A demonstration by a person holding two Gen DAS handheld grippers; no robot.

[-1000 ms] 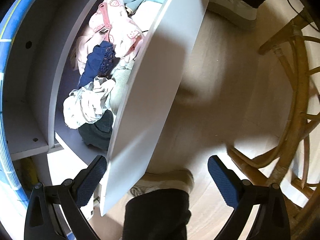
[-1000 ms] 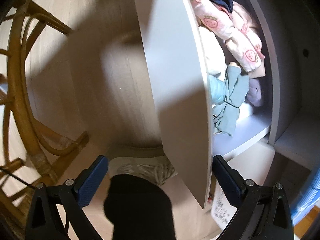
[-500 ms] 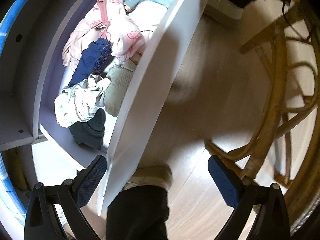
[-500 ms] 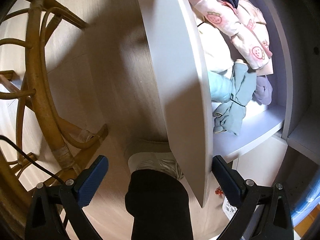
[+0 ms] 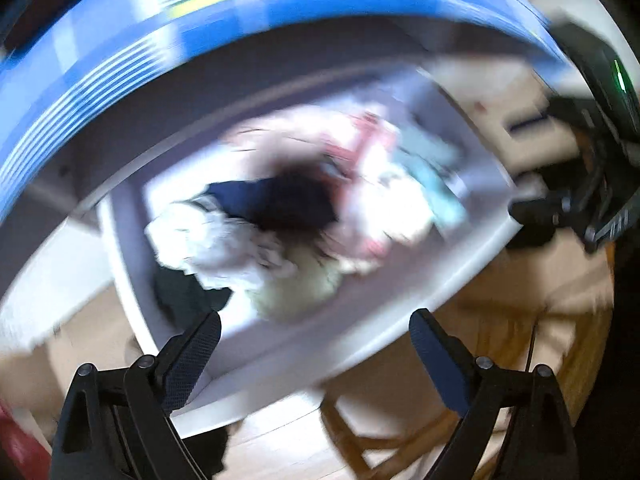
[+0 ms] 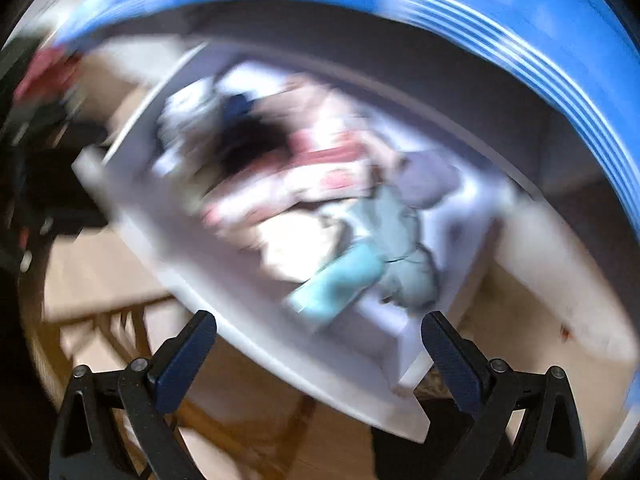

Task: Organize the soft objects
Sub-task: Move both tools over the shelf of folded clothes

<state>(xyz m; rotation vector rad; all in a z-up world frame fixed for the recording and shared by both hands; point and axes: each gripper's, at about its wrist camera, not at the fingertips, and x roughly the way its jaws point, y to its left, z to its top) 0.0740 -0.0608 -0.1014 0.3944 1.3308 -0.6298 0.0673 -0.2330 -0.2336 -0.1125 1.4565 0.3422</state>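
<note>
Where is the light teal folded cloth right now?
In the right wrist view, the light teal folded cloth lies at the pale open drawer's near front edge, beside the grey-green garment.

readable text: none, both views are motion-blurred
drawer (image 5: 400,312) front: blank
blue band (image 5: 280,4) at 12 o'clock: stripes and a yellow streak only, no lettering
dark device (image 5: 612,80) at 2 o'clock: green light, no legible marking
</note>
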